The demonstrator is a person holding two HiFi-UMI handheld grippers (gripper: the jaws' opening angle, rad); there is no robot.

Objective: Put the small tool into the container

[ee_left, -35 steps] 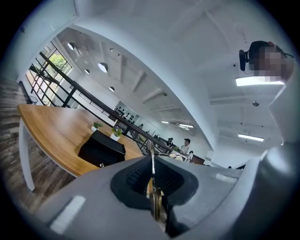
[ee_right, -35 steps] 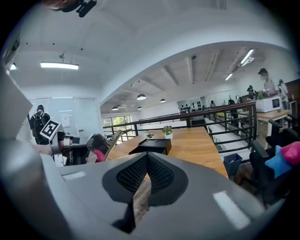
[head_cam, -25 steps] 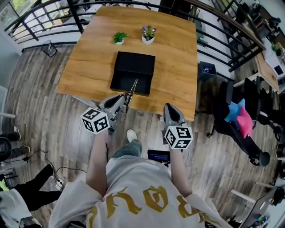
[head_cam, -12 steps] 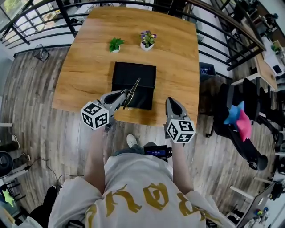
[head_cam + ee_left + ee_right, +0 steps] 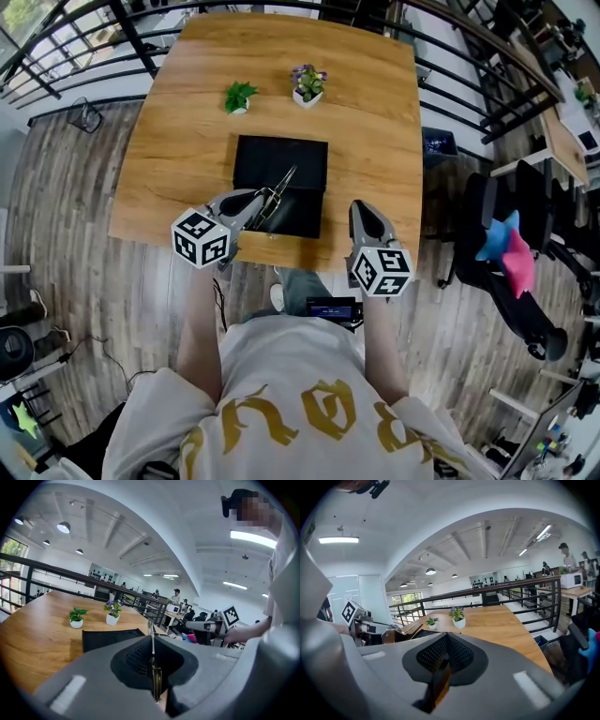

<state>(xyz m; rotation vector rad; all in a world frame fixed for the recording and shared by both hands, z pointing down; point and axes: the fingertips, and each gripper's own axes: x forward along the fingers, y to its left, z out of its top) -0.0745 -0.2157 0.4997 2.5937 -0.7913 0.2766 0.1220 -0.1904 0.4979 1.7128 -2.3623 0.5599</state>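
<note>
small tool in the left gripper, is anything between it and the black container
Nothing visible does. The small tool is clamped in the left gripper, and in the head view its tip lies over the open black container. The two potted plants stand farther back; the right gripper is off to the side.

The right claw (image 5: 446, 637) has its jaws pressed together with nothing between them, and beyond their tip a wooden tabletop (image 5: 501, 620) carries a green potted plant (image 5: 432, 622) beside a purple-flowered potted plant (image 5: 458, 617), the left claw (image 5: 370, 632) showing at far left.
</note>
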